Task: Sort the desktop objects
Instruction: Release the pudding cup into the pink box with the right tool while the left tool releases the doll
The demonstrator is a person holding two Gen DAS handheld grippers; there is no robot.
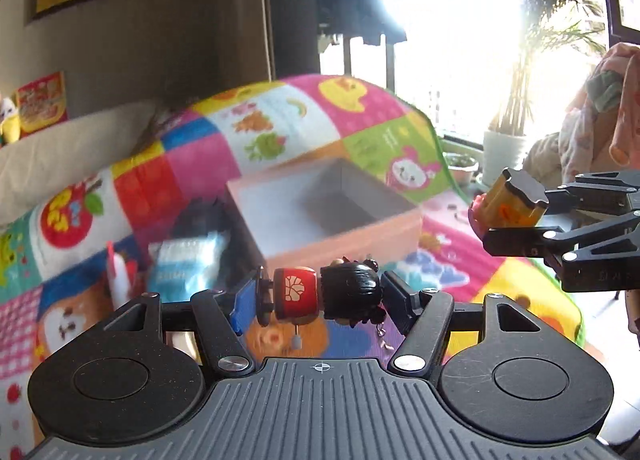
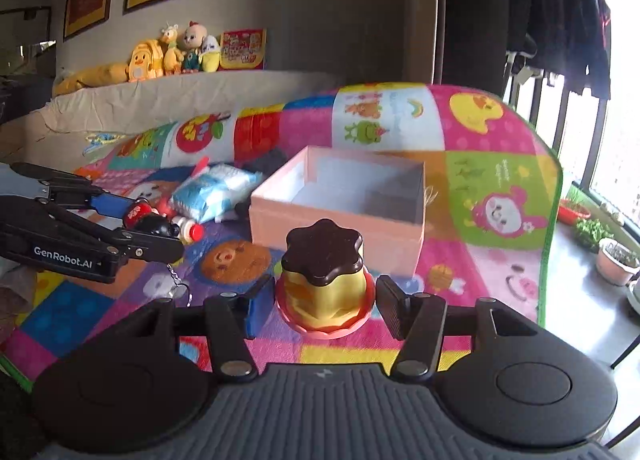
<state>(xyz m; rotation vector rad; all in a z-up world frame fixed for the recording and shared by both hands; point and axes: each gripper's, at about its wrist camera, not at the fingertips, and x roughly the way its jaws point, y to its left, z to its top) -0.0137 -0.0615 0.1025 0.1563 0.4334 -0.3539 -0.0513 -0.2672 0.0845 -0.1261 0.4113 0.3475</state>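
A small doll keychain [image 1: 296,292] with a red body and black hair lies sideways in my left gripper [image 1: 320,296], which is shut on its two ends; a chain dangles below. My right gripper [image 2: 324,302] is shut on a toy pudding [image 2: 324,284], yellow with a brown top and a pink base, held upright. Both are raised above the mat. An open pink box [image 2: 272,220] with a white inside stands just beyond both grippers. In the right wrist view the left gripper [image 2: 154,226] with the doll [image 2: 140,214] hangs at the left; in the left wrist view the right gripper [image 1: 516,212] with the pudding [image 1: 508,204] hangs at the right.
A colourful play mat [image 2: 500,180] covers the surface. Left of the box lie a blue-and-white packet [image 2: 212,190] and a small red-capped bottle [image 2: 190,230]. Plush toys [image 2: 172,52] line the sofa back behind. Potted plants [image 2: 616,260] stand on the floor past the mat's right edge.
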